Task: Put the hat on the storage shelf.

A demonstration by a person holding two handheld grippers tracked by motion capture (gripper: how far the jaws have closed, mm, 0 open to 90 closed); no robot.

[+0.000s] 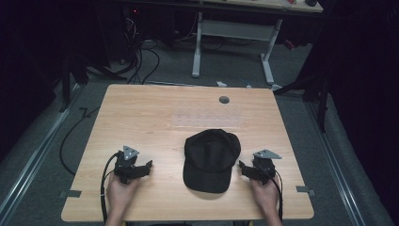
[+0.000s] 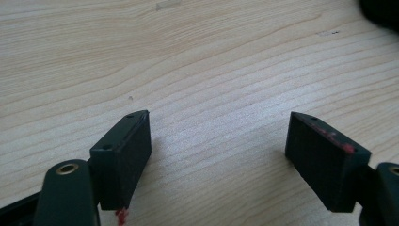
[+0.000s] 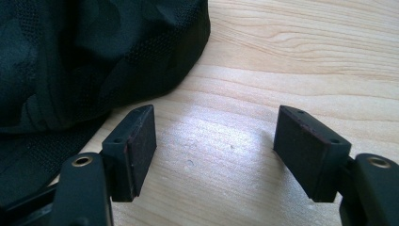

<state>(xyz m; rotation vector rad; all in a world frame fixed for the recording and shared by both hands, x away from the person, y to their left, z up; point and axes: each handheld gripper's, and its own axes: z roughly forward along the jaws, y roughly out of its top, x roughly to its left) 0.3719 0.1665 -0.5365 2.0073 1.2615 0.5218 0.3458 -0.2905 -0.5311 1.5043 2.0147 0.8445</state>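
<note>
Wood table (image 1: 141, 117): pale grain; a round grey grommet (image 1: 224, 100) sits near its far edge.
Cap (image 1: 210, 159): black, flat on the table's near middle, brim toward the person.
High view: both hands low at the near edge, the cap between them, floor cables (image 1: 141, 61) beyond.
Right gripper view: mesh weave of the cap at left, close by one jaw, apart from it.
Left gripper (image 2: 219, 155): jaws spread wide over bare wood, holding nothing.
Right gripper (image 3: 214, 150): jaws spread wide, empty, just right of the cap.
</note>
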